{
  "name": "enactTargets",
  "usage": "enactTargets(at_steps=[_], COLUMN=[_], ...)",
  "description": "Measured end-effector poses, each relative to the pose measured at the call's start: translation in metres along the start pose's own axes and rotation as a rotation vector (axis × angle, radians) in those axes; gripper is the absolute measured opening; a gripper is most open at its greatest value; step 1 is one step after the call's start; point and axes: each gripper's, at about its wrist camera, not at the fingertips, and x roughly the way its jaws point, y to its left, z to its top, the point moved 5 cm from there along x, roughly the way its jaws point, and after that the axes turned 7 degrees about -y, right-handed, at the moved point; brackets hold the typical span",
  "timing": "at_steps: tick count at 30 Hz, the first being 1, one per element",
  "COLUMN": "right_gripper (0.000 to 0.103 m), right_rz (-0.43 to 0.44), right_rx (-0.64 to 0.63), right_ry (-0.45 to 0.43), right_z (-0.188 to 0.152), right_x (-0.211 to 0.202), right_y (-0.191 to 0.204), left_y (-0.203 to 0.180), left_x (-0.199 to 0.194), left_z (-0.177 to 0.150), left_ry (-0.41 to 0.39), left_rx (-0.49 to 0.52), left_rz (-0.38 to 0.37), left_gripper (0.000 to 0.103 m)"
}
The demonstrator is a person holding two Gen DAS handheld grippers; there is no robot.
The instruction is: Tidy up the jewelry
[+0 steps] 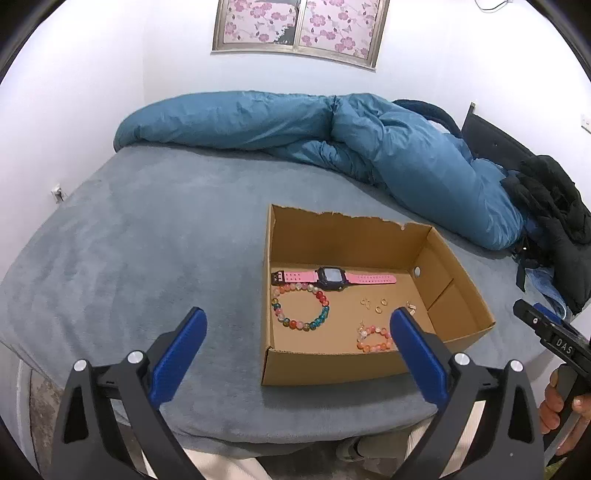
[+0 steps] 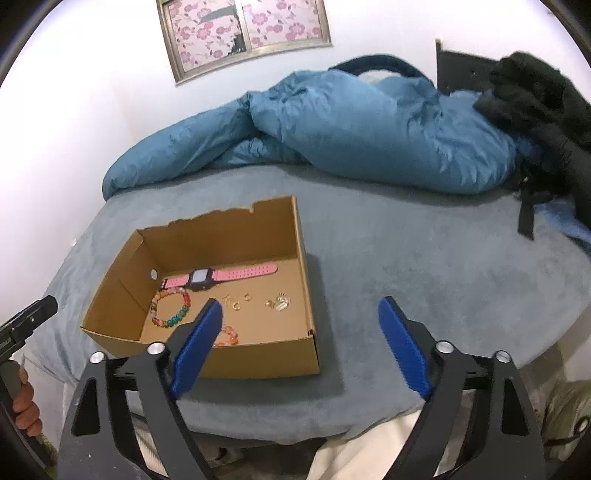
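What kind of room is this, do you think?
Most likely a bedroom: a bed with a grey cover, a rumpled blue duvet along the wall, and a window with pink floral covering above it.

Each claw, left claw [image 1: 298, 323] and right claw [image 2: 300, 314], has black triangular-cutout arms, silver screws and ribbed blue pads [image 1: 177, 360]; the right claw's body reads "DAS".

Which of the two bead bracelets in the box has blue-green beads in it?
The larger multicoloured bead bracelet, lying just below the pink-strapped watch in the brown cardboard box. The smaller bead bracelet near the front wall is only pink and orange.
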Motion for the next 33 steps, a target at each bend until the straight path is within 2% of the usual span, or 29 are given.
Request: enactTargets(at_steps=[6,19,33], right_gripper=[0.095,0.095,0.095], right_rz=[-0.02,-0.047,-0.076], right_rx=[-0.031,-0.095,-0.151], right_ry=[-0.052,-0.07,-0.098], right_z=[0.009,0.007,0.009], right_x=[-0.02,-0.034,-0.044], right_y=[0.007,0.025,0.039], left_y=[0.0,0.0,-0.003], left_x=[-0.012,-0.015,-0.022], left_z=[0.004,0.006,0.009], left_ry=[-0.018,-0.028,-0.048], left_rx=[-0.022,-0.016,0.018], left_rz=[0.013,0.033,0.092], left_gripper=[0.097,0.097,0.097])
